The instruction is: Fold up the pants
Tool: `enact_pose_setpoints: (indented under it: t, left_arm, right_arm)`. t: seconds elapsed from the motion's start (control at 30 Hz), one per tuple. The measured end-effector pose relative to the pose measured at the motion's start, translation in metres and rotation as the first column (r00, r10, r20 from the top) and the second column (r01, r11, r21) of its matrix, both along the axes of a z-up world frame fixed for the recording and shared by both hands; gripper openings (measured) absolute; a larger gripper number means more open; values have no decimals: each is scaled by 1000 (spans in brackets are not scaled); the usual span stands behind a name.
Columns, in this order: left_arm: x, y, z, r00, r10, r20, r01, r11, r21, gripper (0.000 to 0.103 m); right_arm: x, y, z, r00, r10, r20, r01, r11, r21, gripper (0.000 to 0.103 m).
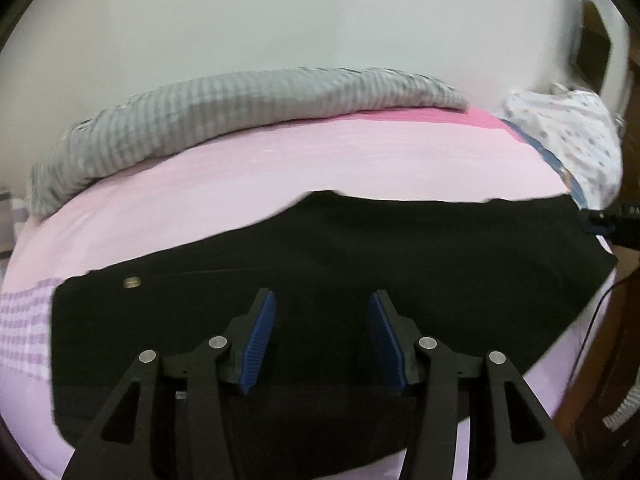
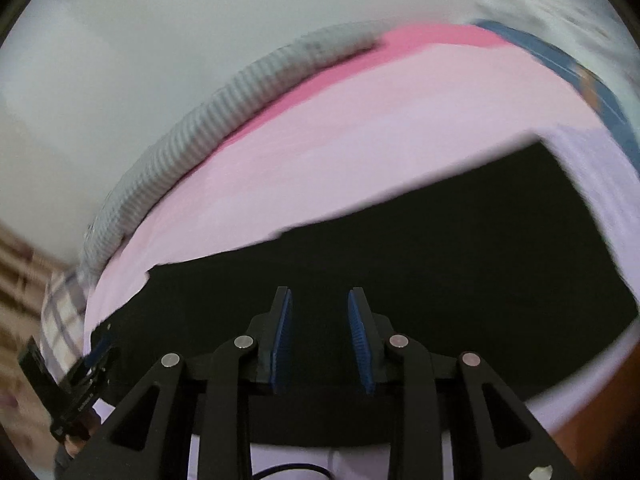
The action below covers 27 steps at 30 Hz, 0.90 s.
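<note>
From the left wrist view, one pair of black pants (image 1: 340, 248) is being shown lying flat on the pink bed sheet (image 1: 280, 168), spreading out ahead of the left gripper (image 1: 322, 308) and to both sides of it. The far edge of the pants is running across just beyond the fingertips, and past that edge a wide band of bare sheet is lying open. Farther ahead, along the wall, one grey striped blanket (image 1: 208, 120) is bunched up. Ahead to the right, one white patterned pillow (image 1: 572, 140) is sitting at the corner of the bed. A small metal button (image 1: 132, 282) is showing on the pants, ahead to the left. The left gripper's jaws are being held spread apart, with nothing pinched; only the pants are seen in the gap, below the blue pads (image 1: 260, 340). At the right border, the tip of the other gripper is just showing at the right end of the pants.

From the right wrist view, which is blurred, the same pants (image 2: 440, 248) are filling the area ahead of and to the right of the right gripper (image 2: 319, 300). Bare sheet (image 2: 360, 152) is lying open beyond their far edge, with the blanket (image 2: 200, 120) along the wall. The right gripper's jaws are standing narrowly apart, with nothing clamped between the pads (image 2: 360, 340). The left gripper (image 2: 92, 364) is seen low to the left, at the pants' end; its fingertips cannot be made out there.
</note>
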<state>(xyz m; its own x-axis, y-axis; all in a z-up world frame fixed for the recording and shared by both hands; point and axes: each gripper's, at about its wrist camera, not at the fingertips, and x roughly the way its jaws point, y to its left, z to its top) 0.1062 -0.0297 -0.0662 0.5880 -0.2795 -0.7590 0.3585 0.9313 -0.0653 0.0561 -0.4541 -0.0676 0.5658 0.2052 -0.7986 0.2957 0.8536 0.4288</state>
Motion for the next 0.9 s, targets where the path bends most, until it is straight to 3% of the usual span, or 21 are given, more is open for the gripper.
enact_pose_setpoints:
  t: [0.13, 0.3, 0.5, 0.8, 0.9]
  left_arm:
    - [-7, -36, -5, 997, -70, -24, 70, 998, -3, 51]
    - [-16, -71, -11, 990, -131, -48, 130, 991, -7, 51]
    - [-18, -92, -18, 985, -140, -99, 137, 990, -37, 51]
    - [-19, -101, -27, 983, -128, -129, 129, 992, -3, 51]
    - [-17, -101, -30, 983, -116, -142, 117, 993, -1, 51]
  right_arm:
    - [-60, -60, -8, 986, -165, -39, 166, 986, 14, 28]
    - [-99, -100, -21, 959, -278, -59, 280, 959, 45, 28]
    - [-113, -126, -46, 944, -321, -75, 328, 937, 122, 28]
    - [-104, -147, -59, 934, -356, -11, 353, 922, 159, 26]
    - [-99, -156, -62, 933, -360, 10, 354, 921, 164, 22]
